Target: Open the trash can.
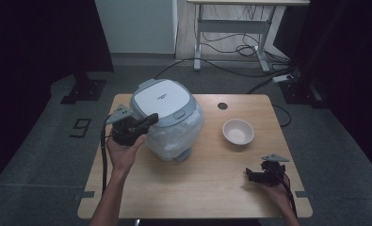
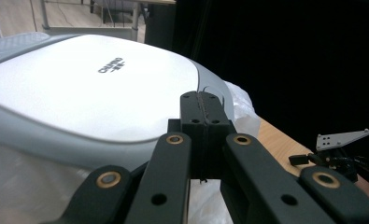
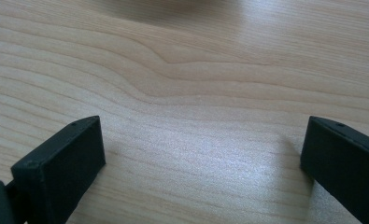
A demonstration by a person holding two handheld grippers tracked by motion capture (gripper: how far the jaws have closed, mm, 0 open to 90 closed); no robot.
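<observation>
A white and grey rice cooker (image 1: 167,117) stands left of centre on the wooden table (image 1: 212,183), its lid (image 2: 88,88) down and clear plastic wrapped round its body. My left gripper (image 1: 151,118) is shut with nothing between its jaws, its tips (image 2: 203,108) just above the lid's near left edge. A small white bowl (image 1: 238,131) sits empty to the cooker's right. My right gripper (image 1: 249,175) rests near the table's front right, open, with bare wood (image 3: 196,140) between its jaws.
A dark round hole (image 1: 222,106) marks the table's back edge. Beyond the table are a desk frame with cables (image 1: 240,47) on the floor and dark stands at both sides. In the left gripper view the right gripper (image 2: 341,154) lies farther off.
</observation>
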